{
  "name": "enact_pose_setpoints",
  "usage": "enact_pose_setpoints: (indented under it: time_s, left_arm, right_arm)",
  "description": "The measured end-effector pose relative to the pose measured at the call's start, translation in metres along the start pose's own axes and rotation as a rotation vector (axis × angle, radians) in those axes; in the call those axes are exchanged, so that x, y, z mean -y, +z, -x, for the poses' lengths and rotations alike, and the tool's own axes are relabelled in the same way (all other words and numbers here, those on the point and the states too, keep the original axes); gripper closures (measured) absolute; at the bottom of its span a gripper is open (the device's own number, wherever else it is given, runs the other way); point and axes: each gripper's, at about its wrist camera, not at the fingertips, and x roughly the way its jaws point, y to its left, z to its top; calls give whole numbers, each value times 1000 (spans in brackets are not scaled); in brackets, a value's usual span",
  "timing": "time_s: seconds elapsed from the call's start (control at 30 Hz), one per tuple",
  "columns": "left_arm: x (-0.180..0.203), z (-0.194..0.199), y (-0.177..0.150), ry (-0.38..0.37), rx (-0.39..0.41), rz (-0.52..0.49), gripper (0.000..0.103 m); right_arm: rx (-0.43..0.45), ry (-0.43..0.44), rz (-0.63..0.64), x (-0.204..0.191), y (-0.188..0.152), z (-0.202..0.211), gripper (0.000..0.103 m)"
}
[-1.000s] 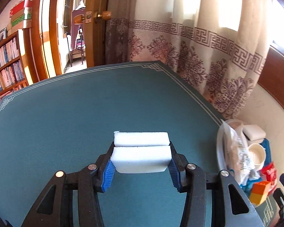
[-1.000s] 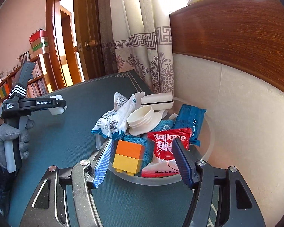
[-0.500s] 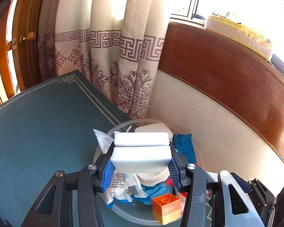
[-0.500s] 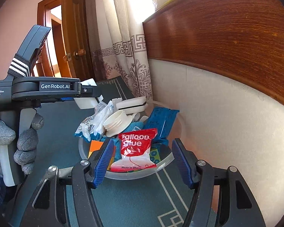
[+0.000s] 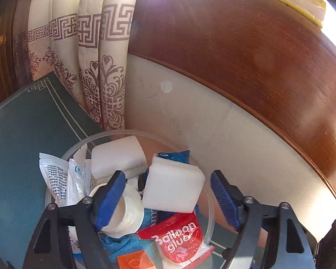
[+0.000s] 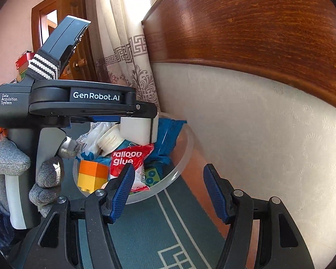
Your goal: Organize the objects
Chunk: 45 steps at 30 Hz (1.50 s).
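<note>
White foam makes up two blocks: one sponge (image 5: 173,188) lies tilted between the left gripper (image 5: 168,198) and its spread pads, touching neither, its jaws having just been opening; a second sponge (image 5: 117,157) rests further in, past the left pad. Both sit in one clear bowl (image 5: 209,204), with one white cap (image 5: 125,210), one red glue packet (image 5: 179,239), one orange-and-yellow brick (image 6: 92,174), a blue pouch (image 6: 168,134) and clear bags (image 5: 56,179). The bowl stands near the green table (image 5: 22,148) edge, close to the wall beyond. The right gripper (image 6: 168,192) hangs before the bowl's near rim, jaws apart, nothing between them, bare table beneath. One gloved hand (image 6: 15,168) grips the left tool's handle.
</note>
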Motion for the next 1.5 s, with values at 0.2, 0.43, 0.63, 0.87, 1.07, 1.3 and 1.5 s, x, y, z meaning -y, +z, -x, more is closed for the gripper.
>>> enact_pose_setpoints:
  time_s: [0.2,0.43,0.63,0.87,1.07,1.3,1.5]
  left_arm:
    - [-18,10,0,6,21,74,8]
    - [-23,38,-8,181,103,39,2]
    - [-28,66,-30,328,162,-20,0]
    - [-32,77,-60,470,136,5,0]
    - [-28,67,-88,568,44,-20,0]
    - [-21,73,-102,540,42,-14,0]
    - [-21,79,-107,518,44,10,0]
  right_arm:
    - [1,-5,-8,3,0,-1,38]
    - [-9,2,-3,0,0,0,38]
    - [-81,45,13,-8,-11,-4,29]
    - [-203,29,41,-15,-25,-13,19]
    - [-247,-14,44,-20,-38,-15,15]
    - [-239,-53,74,-28,-38,-8,13]
    - [-211,-73,102,-36,-32,-1,12]
